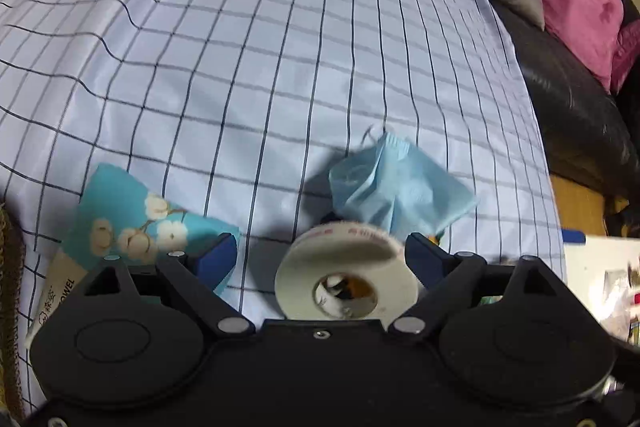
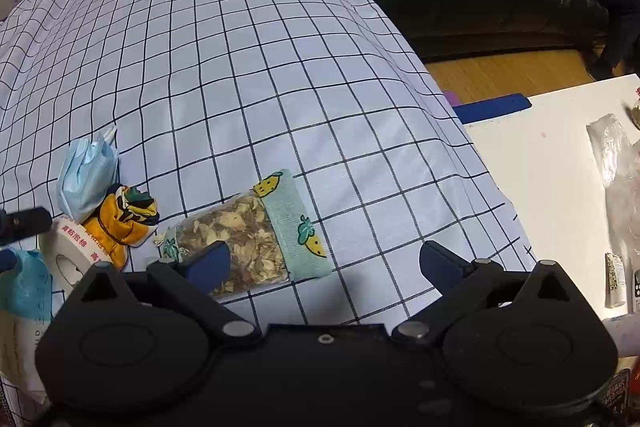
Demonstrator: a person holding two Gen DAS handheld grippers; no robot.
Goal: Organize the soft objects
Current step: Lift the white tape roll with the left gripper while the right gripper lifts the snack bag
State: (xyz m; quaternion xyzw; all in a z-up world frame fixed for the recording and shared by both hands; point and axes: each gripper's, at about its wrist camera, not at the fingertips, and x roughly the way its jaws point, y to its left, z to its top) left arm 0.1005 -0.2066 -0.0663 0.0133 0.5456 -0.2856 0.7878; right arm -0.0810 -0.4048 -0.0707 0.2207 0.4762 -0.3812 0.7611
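We hold the left tool (image 1: 320, 251) spread around the white foam-tape roll (image 1: 344, 271), unclamped, beside the crumpled blue face mask (image 1: 394, 183), grouping softs; right tool (image 2: 324, 263) gapes empty.

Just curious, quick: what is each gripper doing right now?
Left gripper: open, white foam tape roll between its fingers, not gripped.
Right gripper: open, empty.

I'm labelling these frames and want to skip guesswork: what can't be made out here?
- Left wrist view: the orange cloth is almost wholly hidden behind the tape roll and blue face mask.
- Left wrist view: the teal towel pack is partly covered by the left gripper.
- Right wrist view: items on the white table are cut off by the right edge and blurred.
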